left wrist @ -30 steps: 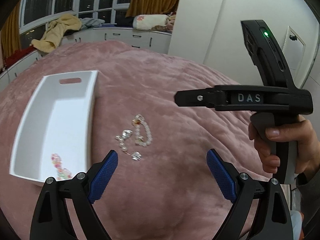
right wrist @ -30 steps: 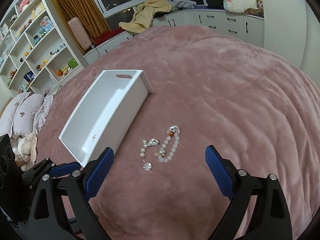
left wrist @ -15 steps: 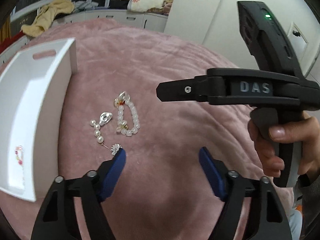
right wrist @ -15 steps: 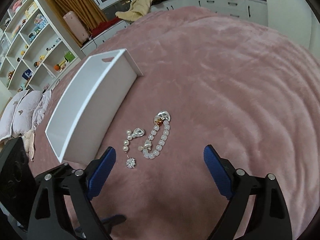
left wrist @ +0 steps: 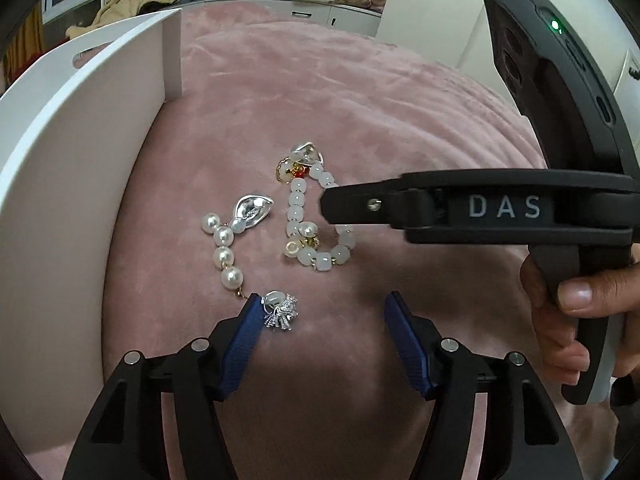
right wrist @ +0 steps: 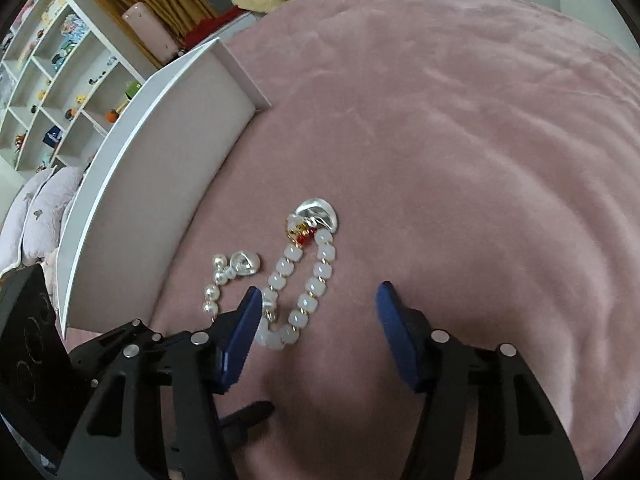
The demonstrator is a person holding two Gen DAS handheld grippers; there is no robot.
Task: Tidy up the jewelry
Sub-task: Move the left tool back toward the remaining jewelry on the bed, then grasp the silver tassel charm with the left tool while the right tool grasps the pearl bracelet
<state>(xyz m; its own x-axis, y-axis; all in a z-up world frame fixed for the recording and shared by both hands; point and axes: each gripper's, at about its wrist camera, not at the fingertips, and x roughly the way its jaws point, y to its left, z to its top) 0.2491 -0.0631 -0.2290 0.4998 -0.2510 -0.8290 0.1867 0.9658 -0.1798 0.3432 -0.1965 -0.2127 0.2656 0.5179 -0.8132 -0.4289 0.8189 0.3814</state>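
Note:
A white bead bracelet (left wrist: 310,224) (right wrist: 304,280) with a silver charm and red beads lies on the pink blanket. Left of it lies a pearl earring (left wrist: 226,240) (right wrist: 224,276) with a silver heart and a sparkly silver drop (left wrist: 280,310). My left gripper (left wrist: 320,320) is open, low over the blanket, its left fingertip touching the sparkly drop. My right gripper (right wrist: 316,308) is open, its left fingertip at the bracelet's near end; its body shows in the left wrist view (left wrist: 500,212) above the bracelet. A white tray (left wrist: 80,160) (right wrist: 160,168) stands left of the jewelry.
The pink blanket (right wrist: 460,140) stretches wide to the right and beyond the jewelry. White shelves with toys (right wrist: 60,80) and pillows (right wrist: 40,208) stand far left. Cabinets and a yellow cloth (left wrist: 132,0) lie at the back.
Both grippers have moved down and forward toward the jewelry, which now looks much larger. The left gripper's fingertip has reached the sparkly drop. Both stay open.

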